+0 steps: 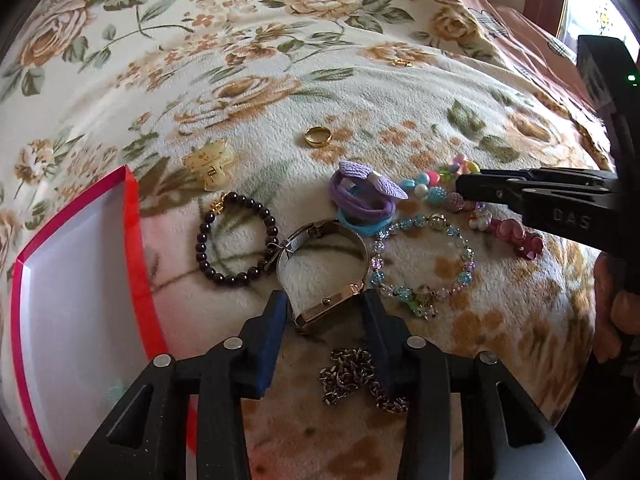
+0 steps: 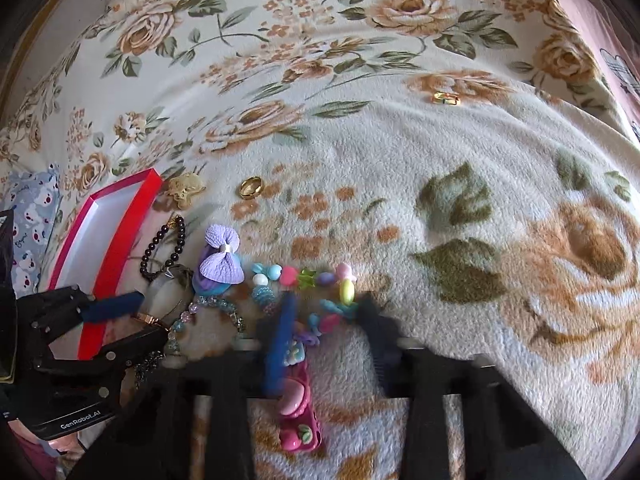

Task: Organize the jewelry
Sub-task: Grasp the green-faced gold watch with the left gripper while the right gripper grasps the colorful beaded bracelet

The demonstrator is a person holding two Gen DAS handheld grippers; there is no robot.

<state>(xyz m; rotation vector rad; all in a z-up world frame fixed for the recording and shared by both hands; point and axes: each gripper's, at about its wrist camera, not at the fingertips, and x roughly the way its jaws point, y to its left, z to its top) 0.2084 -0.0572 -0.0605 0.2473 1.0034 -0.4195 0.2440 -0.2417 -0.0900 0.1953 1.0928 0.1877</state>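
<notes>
On a floral fleece blanket, the left gripper stands with its blue fingers apart on either side of a metal-band watch, a steel chain heaped just below. The right gripper, jaws also apart, straddles a pastel bead bracelet beside a pink hair clip. A red box lies open at left; a gold ring sits apart.

I see a floral fleece blanket over a bed, daylight from a window far right.
</notes>
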